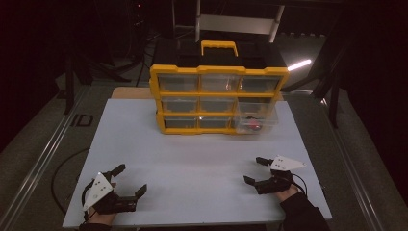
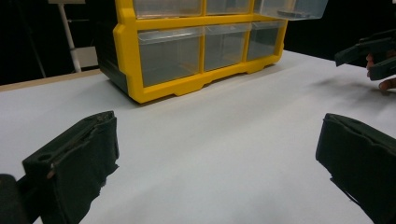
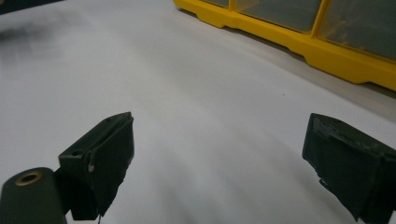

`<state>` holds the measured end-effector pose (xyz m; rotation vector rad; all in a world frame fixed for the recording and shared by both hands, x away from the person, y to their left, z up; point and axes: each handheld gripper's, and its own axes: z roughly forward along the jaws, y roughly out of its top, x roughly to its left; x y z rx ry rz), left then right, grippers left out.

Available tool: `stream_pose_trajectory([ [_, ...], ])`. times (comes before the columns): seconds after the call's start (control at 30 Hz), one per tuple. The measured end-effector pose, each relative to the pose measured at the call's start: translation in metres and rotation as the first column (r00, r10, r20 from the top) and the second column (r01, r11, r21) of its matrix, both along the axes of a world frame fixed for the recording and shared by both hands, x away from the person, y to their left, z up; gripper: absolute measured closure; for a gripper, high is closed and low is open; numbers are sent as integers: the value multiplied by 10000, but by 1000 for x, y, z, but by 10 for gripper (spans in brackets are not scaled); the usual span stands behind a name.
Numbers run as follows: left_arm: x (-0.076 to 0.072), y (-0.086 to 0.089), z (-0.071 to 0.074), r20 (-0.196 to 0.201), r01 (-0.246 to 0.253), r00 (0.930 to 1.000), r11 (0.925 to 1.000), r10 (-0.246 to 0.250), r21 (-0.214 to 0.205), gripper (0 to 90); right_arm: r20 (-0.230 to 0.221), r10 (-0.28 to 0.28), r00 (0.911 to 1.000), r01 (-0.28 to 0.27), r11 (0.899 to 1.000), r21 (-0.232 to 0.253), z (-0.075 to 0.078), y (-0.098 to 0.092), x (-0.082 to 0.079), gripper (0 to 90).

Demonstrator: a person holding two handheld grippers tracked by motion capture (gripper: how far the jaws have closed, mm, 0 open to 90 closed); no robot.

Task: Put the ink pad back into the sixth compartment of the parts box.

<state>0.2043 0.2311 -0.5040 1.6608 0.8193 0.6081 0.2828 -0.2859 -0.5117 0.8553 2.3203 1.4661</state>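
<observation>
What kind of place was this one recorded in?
Probably a lab or workshop recording bench: a white tabletop in a dark room, a yellow drawer organiser with clear drawers, and metal framing behind it.

My left gripper [image 1: 129, 179] and my right gripper [image 1: 254, 170] rest low, well apart, both with jaws spread wide (nothing between them).

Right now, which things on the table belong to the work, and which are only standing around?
Belong to the work:
- yellow drawer cabinet
- pulled-out clear drawer with a red item inside
- left gripper and right gripper, both with jaws open

Only around:
- white table board
- metal frame behind
</observation>
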Motion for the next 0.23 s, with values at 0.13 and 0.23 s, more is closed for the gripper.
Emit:
stream_pose_trajectory([
  [0.13, 0, 0, 0, -2, 11, 10000, 10000, -11, 11, 1, -53, -35, 10000, 35, 10000, 20, 1, 0, 0, 91],
  [0.23, 0, 0, 0, -6, -1, 10000, 10000, 1, 1, 1, -13, -8, 10000, 8, 10000, 8, 0, 1, 0, 91],
])
